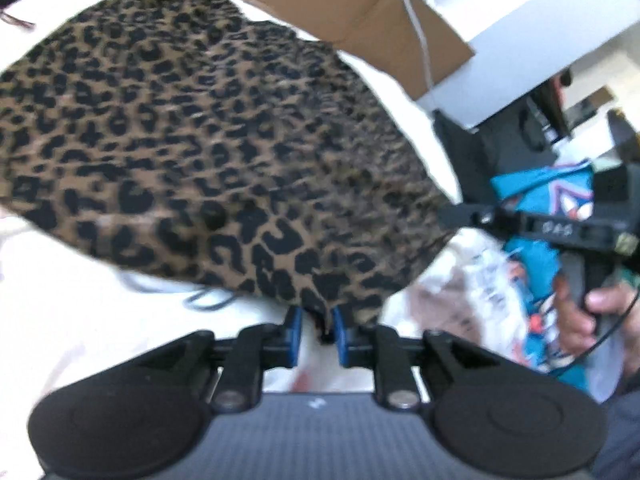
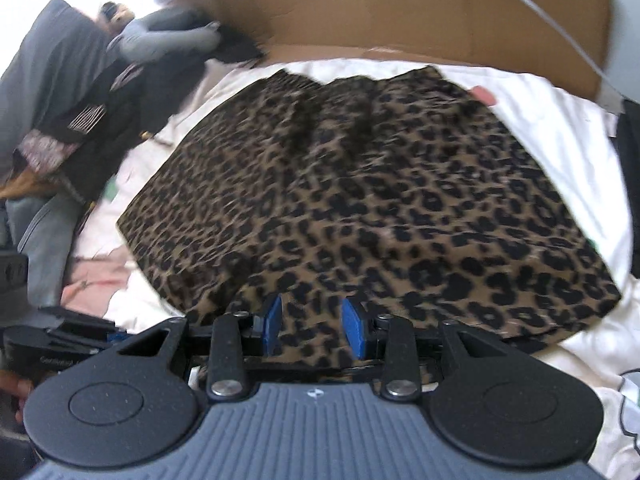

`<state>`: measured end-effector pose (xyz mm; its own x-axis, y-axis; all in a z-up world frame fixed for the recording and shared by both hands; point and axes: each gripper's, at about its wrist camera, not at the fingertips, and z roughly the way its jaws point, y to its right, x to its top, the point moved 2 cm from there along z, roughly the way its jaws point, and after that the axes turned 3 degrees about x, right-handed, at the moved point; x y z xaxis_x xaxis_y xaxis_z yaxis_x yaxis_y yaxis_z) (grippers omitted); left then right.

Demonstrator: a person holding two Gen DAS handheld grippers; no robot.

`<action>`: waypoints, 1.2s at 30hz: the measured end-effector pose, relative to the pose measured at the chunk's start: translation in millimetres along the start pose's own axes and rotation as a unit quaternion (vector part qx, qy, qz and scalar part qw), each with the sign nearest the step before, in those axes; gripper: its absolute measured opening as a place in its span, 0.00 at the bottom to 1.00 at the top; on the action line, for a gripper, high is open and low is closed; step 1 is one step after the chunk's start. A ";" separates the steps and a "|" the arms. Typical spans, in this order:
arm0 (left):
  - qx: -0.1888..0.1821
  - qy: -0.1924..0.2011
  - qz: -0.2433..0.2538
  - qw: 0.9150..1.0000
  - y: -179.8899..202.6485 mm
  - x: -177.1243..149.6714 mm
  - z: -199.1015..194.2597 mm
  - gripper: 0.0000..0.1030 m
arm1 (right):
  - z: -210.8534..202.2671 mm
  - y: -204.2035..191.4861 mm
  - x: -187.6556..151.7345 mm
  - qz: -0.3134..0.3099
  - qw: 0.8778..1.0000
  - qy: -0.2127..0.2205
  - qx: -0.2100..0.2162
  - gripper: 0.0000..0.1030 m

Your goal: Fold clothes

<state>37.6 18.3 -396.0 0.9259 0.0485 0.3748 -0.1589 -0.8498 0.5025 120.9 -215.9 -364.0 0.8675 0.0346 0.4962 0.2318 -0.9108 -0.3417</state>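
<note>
A leopard-print garment [image 1: 200, 140] [image 2: 380, 200] lies spread on the white bed sheet [image 1: 60, 320]. In the left wrist view my left gripper [image 1: 317, 332] sits at its near hem. A small tip of the hem hangs between the blue pads, which stand slightly apart and do not clamp it. My right gripper [image 2: 314, 326] hovers over the near part of the garment, with its pads well apart and the print showing between and below them. One finger of the right gripper [image 1: 460, 214] reaches the garment's right corner, and a hand [image 1: 576, 312] holds its handle.
A flattened cardboard box [image 1: 320, 0] [image 2: 400, 12] stands behind the garment. Dark and grey clothes [image 2: 80, 100] are piled at the left, with a pink cloth [image 2: 96, 280] nearer. A teal printed garment [image 1: 540, 200] lies at the right.
</note>
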 end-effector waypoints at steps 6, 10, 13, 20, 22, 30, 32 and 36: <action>0.103 0.036 -0.023 0.994 -54.4 1.4 -33.1 0.25 | 7.7 -12.9 -3.2 -0.019 1.000 -0.009 0.009 0.39; 0.149 0.059 -0.050 0.986 -86.3 14.8 -56.4 0.25 | 7.1 -11.5 -5.1 -0.020 1.000 -0.010 0.007 0.39; 0.180 0.083 -0.051 0.979 -101.5 28.0 -69.4 0.34 | 6.9 -9.6 -6.3 -0.017 1.000 -0.008 0.002 0.39; 0.245 0.117 -0.066 0.960 -152.4 51.1 -77.9 0.48 | 11.6 -12.2 -5.8 -0.042 0.998 0.005 -0.053 0.47; 0.255 0.114 -0.058 0.958 -164.6 57.0 -76.0 0.49 | 11.9 -12.0 -6.1 -0.046 0.997 0.012 -0.066 0.54; 0.268 0.112 -0.050 0.956 -197.2 64.1 -56.6 0.46 | 13.8 -0.4 -10.9 -0.020 0.997 0.012 -0.076 0.60; 0.267 0.119 -0.044 0.955 -198.3 62.1 -56.5 0.45 | 13.5 1.1 -12.4 -0.020 0.997 0.012 -0.078 0.60; 0.263 0.129 -0.035 0.955 -198.9 53.7 -59.2 0.35 | 15.1 2.4 -14.9 -0.019 0.997 0.009 -0.080 0.60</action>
<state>98.6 221.0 -429.7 0.8012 0.1859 0.5687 0.1588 -0.9825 0.0975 115.1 -212.4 -384.3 0.8511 0.0647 0.5211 0.1901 -0.9630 -0.1909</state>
